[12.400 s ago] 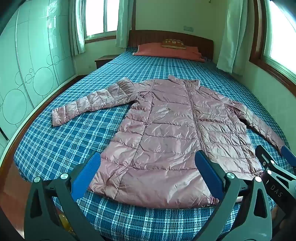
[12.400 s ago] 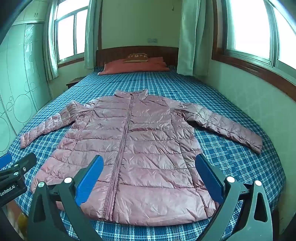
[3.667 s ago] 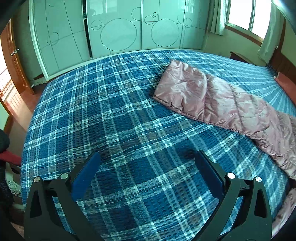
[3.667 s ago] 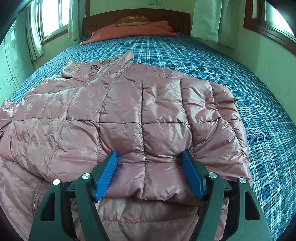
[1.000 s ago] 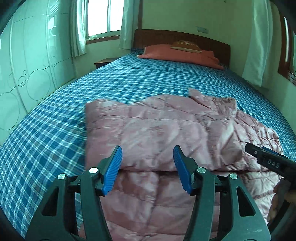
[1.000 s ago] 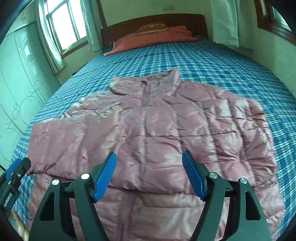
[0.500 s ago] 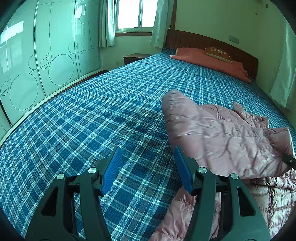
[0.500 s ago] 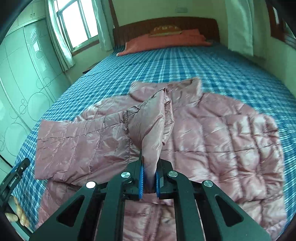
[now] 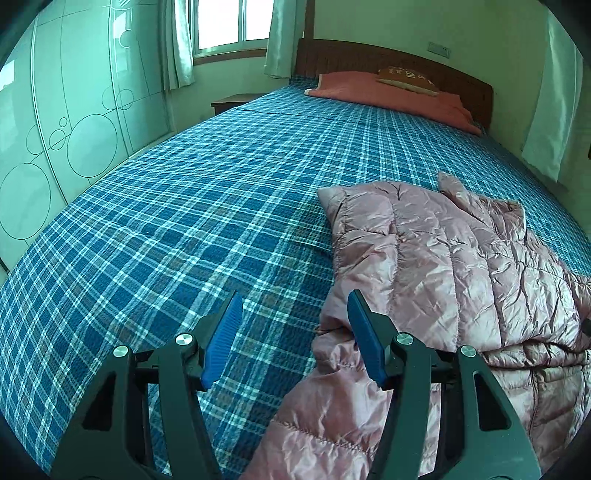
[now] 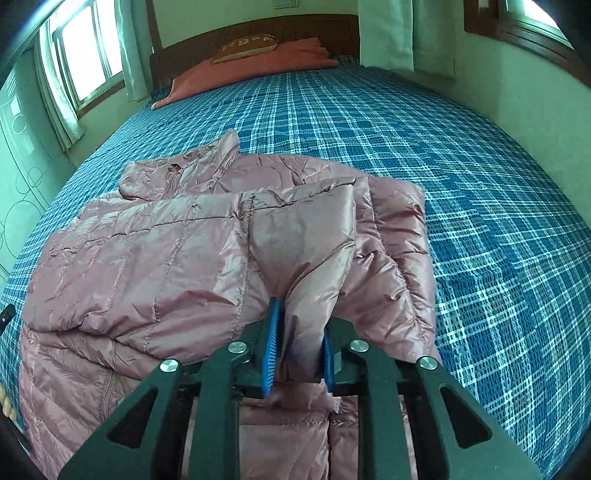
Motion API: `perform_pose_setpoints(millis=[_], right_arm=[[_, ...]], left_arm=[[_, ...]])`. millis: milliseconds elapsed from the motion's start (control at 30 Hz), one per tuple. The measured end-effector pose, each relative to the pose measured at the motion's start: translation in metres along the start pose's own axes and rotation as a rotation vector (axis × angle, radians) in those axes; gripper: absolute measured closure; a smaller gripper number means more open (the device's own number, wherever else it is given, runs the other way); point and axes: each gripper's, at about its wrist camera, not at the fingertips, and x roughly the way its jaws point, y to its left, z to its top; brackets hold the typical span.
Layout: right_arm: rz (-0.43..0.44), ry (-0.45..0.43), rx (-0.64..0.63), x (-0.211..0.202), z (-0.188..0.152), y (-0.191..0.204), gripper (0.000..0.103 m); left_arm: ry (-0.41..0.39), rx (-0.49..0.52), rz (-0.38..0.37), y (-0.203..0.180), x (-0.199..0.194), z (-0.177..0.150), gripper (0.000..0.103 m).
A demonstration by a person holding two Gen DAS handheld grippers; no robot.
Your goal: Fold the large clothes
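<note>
A pink quilted down jacket (image 9: 458, 266) lies on the blue plaid bed (image 9: 184, 229), with both sleeves folded across its body. My left gripper (image 9: 293, 332) is open and empty, above the jacket's left edge. In the right wrist view my right gripper (image 10: 299, 354) is shut on the cuff end of the sleeve (image 10: 306, 254) that lies across the jacket (image 10: 147, 266), and holds it slightly raised. The collar (image 10: 221, 147) points towards the headboard.
An orange pillow (image 9: 388, 96) and a small brown cushion (image 9: 406, 79) lie by the wooden headboard (image 10: 258, 29). Glass wardrobe doors (image 9: 74, 129) stand left of the bed. A wall with curtained windows (image 10: 517, 74) runs along the right.
My right gripper has carried the pinched sleeve cuff to the right and lower over the jacket. My left gripper has stayed open and swung slightly towards the jacket's left edge.
</note>
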Motion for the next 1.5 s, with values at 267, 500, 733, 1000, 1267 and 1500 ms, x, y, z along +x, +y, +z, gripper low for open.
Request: perform_pose_setpoints(millis=[267,500,733,1000,1267,1500], right_arm=[[0.019,-0.093,-0.001,0.003,0.042,0.022,0.055],[0.016,0.038,-0.003,0.075,0.041,0.021,0.054],[-0.018,-0.057,-0.041,0.021,0.032,0.033,0.054],[-0.037,0.001,-0.108,0.037,-0.007,0.035,0.053],[0.007,-0.025,0.005,-0.035,-0.035,0.003,0.045],[0.006,-0.009,0.163,-0.105,-0.108,-0.066,0.044]], left_arm=[[-0.004,0.049,0.026,-0.031,0.040,0.030,0.044],[0.106,0.119,0.114,-0.039,0.096,0.022,0.041],[0.025,0.055,0.086,-0.029,0.050,0.024,0.042],[0.133,0.039,0.023,-0.031,0.069,0.004,0.040],[0.128,-0.054,-0.012,0.018,0.010,-0.015,0.040],[0.252,-0.381,-0.021,0.110,-0.041,-0.079,0.040]])
